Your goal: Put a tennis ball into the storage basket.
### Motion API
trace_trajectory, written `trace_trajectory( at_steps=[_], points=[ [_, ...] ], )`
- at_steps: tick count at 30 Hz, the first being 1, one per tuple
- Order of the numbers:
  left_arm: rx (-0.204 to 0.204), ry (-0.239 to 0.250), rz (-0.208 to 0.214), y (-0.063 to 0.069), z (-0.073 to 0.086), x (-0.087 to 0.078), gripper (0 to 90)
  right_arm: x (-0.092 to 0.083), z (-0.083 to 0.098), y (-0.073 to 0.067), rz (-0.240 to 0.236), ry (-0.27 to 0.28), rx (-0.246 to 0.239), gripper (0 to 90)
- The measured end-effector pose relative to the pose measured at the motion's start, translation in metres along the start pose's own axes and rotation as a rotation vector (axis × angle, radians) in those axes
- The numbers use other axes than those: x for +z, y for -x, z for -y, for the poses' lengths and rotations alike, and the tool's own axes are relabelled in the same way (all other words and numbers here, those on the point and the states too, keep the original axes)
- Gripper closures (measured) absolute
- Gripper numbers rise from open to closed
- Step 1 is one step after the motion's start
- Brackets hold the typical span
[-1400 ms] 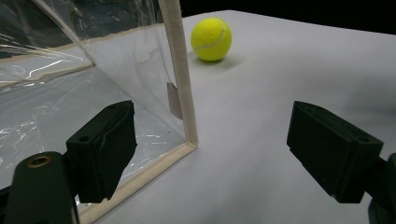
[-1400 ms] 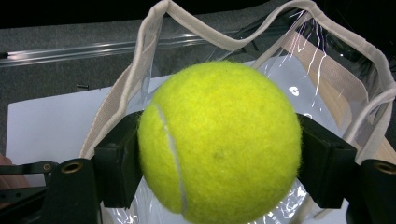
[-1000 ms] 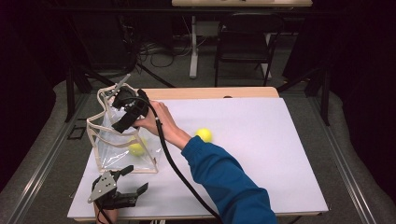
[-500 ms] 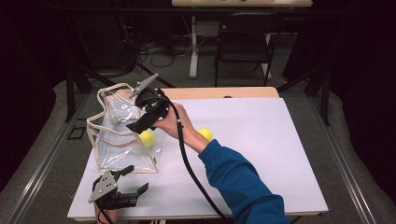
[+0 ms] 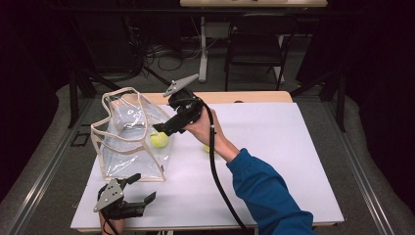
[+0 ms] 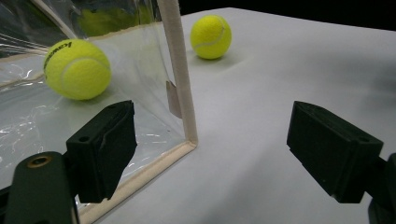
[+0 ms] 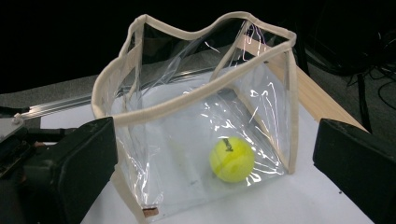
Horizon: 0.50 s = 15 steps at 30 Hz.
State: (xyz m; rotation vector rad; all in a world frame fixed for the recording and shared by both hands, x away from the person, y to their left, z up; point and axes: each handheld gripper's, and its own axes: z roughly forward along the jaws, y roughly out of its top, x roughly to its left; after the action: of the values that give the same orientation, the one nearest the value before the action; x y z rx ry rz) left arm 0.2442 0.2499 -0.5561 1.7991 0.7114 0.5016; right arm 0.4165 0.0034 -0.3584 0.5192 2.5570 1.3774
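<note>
Looks like the drop-off part just wrapped up: one tennis ball (image 5: 158,139) sits inside the clear bag (image 5: 128,142) on the table (image 5: 274,161), and the right gripper (image 5: 164,130) hangs beside the bag's rim, jaws having just opened to fully spread with nothing between them. The left gripper (image 5: 145,189) rests near the table's front edge, also released and empty. Probably next: swing the right one over to the second ball (image 6: 210,37), lying just beside the bag, and line the jaws up around it.

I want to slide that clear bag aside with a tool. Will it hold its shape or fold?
The clear bag will probably buckle: its film walls are creased and its trimmed rim sags. It looks light, so it may skid across the table. The tennis ball inside would likely roll.
</note>
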Motion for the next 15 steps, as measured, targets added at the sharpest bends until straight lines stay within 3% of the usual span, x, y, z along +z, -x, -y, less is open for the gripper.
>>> trace_trajectory(
  at_steps=[15],
  points=[
    [0.000,-0.001,0.006,0.001,0.000,0.001,16.2,-0.019,0.036,0.005,0.030,-0.030,0.011,0.0]
  ],
)
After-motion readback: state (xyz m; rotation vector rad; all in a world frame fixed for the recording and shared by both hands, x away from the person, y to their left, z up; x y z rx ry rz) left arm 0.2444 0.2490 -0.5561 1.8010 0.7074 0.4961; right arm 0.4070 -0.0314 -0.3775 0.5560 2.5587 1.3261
